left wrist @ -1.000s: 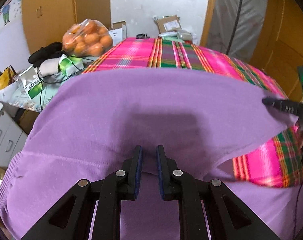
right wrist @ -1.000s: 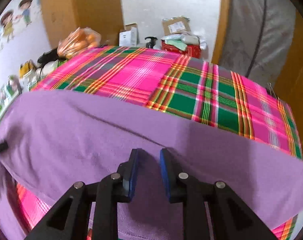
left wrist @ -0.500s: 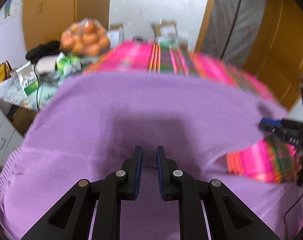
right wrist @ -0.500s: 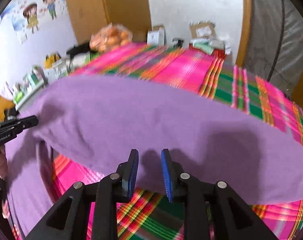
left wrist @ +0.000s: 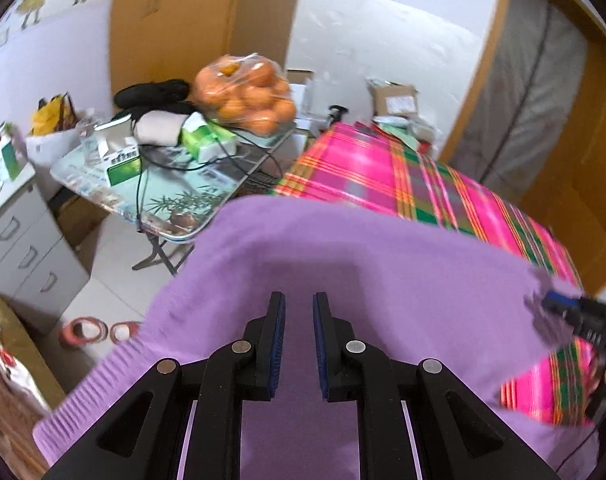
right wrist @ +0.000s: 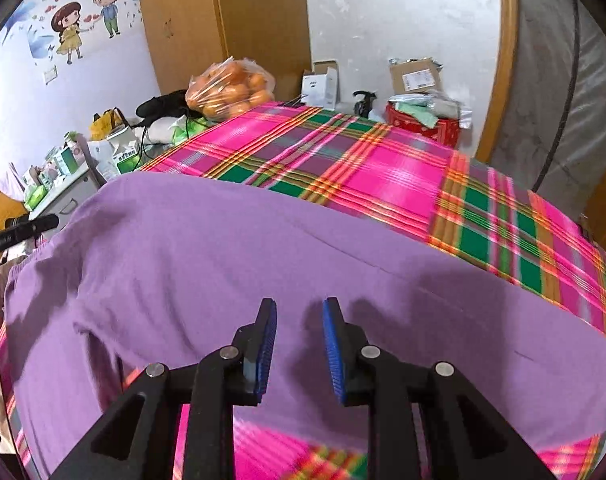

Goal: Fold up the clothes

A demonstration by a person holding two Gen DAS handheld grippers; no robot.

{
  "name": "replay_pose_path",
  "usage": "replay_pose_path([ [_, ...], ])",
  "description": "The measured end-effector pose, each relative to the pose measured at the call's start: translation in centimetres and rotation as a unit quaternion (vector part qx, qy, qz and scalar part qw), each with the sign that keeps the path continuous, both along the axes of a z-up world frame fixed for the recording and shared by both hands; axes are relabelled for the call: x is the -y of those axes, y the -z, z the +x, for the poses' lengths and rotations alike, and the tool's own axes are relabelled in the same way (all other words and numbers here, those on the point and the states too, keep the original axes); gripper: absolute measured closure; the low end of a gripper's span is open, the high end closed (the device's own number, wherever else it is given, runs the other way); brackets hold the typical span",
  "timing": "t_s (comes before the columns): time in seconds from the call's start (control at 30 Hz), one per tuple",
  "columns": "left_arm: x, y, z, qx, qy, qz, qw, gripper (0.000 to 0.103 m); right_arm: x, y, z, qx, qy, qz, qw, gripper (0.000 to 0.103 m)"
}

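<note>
A bed or table covered in a bright pink, green and orange plaid cloth (right wrist: 383, 168) fills the middle of the room. Pale walls rise behind it, one with cartoon stickers of two children (right wrist: 87, 20), next to tall wooden wardrobe doors (right wrist: 223, 20). A grey covered shape (right wrist: 551, 100) stands by a wooden door frame at the right.

A large lilac knitted sweater (right wrist: 263, 260) lies across the near edge of the plaid cloth, its far fold running straight across from side to side. Its ribbed hem (left wrist: 103, 376) hangs past the near left corner, above the tiled floor.

Beyond the left edge stands a small folding table with a printed plant top (left wrist: 175, 200), crowded with green and white cartons, cables and a clear plastic bag of oranges (left wrist: 247, 96). A grey drawer unit (left wrist: 23, 248) sits beside it. Cardboard boxes (right wrist: 415, 76) rest past the far edge.

The left gripper (left wrist: 297, 340) has its blue-padded jaws narrowly apart with lilac knit running between them; whether the pads press on it cannot be told. The right gripper (right wrist: 299, 348) has just been opening; its jaws stand wider apart above the sweater, clamping nothing.
</note>
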State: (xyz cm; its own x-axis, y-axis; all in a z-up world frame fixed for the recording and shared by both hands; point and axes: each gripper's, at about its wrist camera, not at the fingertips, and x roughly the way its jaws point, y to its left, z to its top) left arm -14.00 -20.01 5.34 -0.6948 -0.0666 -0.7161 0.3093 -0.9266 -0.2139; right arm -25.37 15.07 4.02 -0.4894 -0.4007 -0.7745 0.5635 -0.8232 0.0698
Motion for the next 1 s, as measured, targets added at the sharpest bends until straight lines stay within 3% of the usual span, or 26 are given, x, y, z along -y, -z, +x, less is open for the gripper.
replay_pose_path([
  [0.3, 2.2, 1.2, -8.5, 0.029, 0.025, 0.018, 0.9991, 0.089, 4.0, 1.6, -3.8, 0.007, 0.012, -0.008, 1.0, 0.079],
  [0.4, 3.2, 3.5, -11.5, 0.068, 0.02, 0.015, 0.9974, 0.089, 4.1, 1.9, -4.8, 0.006, 0.012, -0.012, 1.0, 0.079],
  [0.43, 3.1, 3.8, -11.9, 0.064, 0.022, -0.002, 0.9977, 0.089, 4.1, 2.1, -5.2, 0.007, 0.013, -0.009, 1.0, 0.079],
  [0.5, 2.7, 3.7, -12.2, 0.046, 0.028, -0.043, 0.9976, 0.086, 4.1, 2.5, -5.8, 0.011, 0.016, -0.003, 1.0, 0.079],
  [0.57, 2.7, 3.7, -12.6, 0.05, 0.031, -0.056, 0.9967, 0.085, 4.1, 2.8, -6.3, 0.011, 0.017, -0.001, 1.0, 0.079],
  [0.9, 7.0, 3.2, -10.4, 0.042, -0.02, -0.006, 0.9989, 0.084, 4.1, 1.4, -6.2, -0.017, -0.012, -0.001, 1.0, 0.068],
  [1.0, 7.8, 4.1, -10.8, 0.061, -0.006, 0.022, 0.9979, 0.083, 4.4, 1.9, -6.9, -0.014, -0.02, 0.02, 0.999, 0.065],
])
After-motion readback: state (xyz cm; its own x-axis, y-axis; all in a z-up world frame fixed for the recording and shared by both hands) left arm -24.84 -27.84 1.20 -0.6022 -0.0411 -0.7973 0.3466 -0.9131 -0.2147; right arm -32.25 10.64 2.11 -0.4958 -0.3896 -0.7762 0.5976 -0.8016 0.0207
